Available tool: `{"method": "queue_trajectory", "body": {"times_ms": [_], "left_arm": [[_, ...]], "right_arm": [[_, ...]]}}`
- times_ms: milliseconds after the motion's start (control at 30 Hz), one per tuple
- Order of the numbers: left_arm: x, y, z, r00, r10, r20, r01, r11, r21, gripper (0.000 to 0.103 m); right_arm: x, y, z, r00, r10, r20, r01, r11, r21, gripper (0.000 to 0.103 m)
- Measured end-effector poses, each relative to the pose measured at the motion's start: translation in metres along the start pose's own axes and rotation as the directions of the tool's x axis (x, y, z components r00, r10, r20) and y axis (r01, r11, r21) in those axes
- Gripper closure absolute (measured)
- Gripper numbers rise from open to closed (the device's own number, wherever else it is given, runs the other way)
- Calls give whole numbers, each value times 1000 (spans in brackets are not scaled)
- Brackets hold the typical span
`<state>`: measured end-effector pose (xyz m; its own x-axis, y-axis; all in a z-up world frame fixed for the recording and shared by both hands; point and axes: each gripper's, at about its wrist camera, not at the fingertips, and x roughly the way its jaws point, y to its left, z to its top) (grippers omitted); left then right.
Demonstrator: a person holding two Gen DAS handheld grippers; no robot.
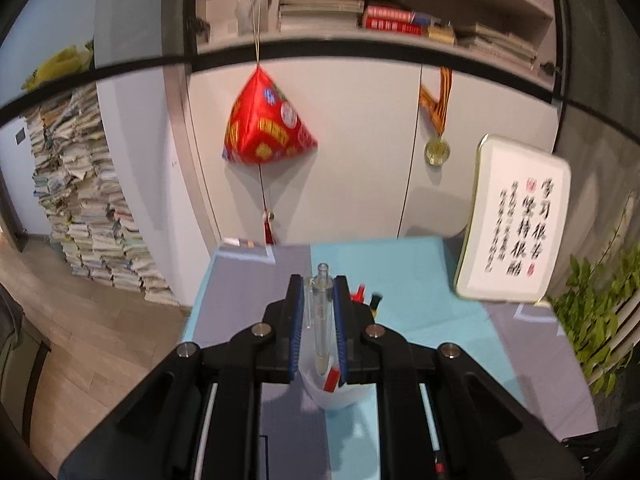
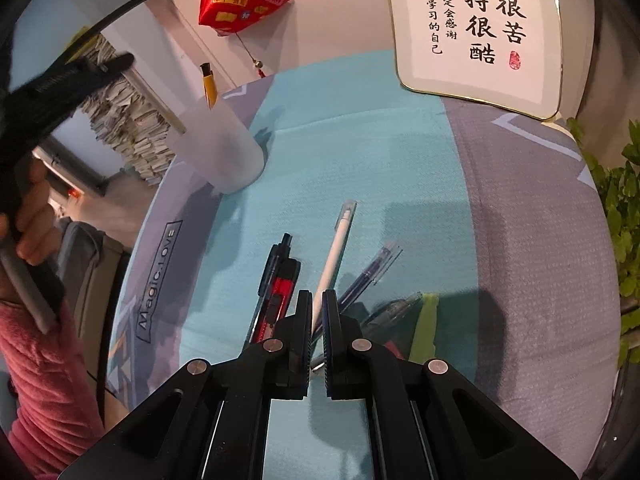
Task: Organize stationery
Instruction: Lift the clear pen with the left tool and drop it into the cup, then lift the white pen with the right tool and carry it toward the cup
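Pens are split between the cup and the cloth. We see the left gripper (image 1: 316, 292) clamped on a clear pen (image 1: 322, 312), held upright between its blue pads, lower end over the frosted cup (image 1: 340, 394). Inside the cup we spot a red item and, behind the right pad, a yellow pen (image 1: 375, 303) tip sticking up. From the right wrist view, the same cup (image 2: 224, 148) stands on the teal-and-grey tablecloth (image 2: 360, 152), well apart from the loose pile. Right gripper (image 2: 317, 300) is closed on a white pen (image 2: 334, 256), which runs up and away between the jaws with its capped end lying toward the cloth. Just left of it lie a black pen (image 2: 276, 264) and a red utility knife (image 2: 280, 292), touching each other. To the right sit a blue pen (image 2: 372, 272) and another clear one, partly in shadow. A framed calligraphy sign (image 2: 480, 28) leans at the back. A hand (image 2: 28, 216) in a pink sleeve shows at the left edge.
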<state>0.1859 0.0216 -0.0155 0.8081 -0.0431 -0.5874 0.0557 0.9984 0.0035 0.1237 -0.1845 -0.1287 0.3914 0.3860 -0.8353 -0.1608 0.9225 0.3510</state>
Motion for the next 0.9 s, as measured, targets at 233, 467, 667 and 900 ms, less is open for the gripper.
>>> {"method": "queue_trajectory", "body": {"times_ms": [233, 467, 667, 900], "left_arm": [[15, 5, -15, 998, 0, -56, -1, 1000, -13, 90], [14, 0, -24, 998, -5, -68, 5, 1000, 8, 88], [-6, 2, -31, 1000, 13, -21, -12, 1000, 27, 75], [-33, 9, -53, 1000, -13, 10, 13, 1000, 27, 70]], "right_arm": [[7, -3, 4, 1000, -7, -10, 8, 1000, 20, 100], [25, -9, 26, 1000, -15, -10, 16, 996, 83, 62], [49, -5, 45, 994, -90, -67, 95, 992, 81, 62], [70, 1, 57, 982, -168, -92, 174, 983, 61, 62]]}}
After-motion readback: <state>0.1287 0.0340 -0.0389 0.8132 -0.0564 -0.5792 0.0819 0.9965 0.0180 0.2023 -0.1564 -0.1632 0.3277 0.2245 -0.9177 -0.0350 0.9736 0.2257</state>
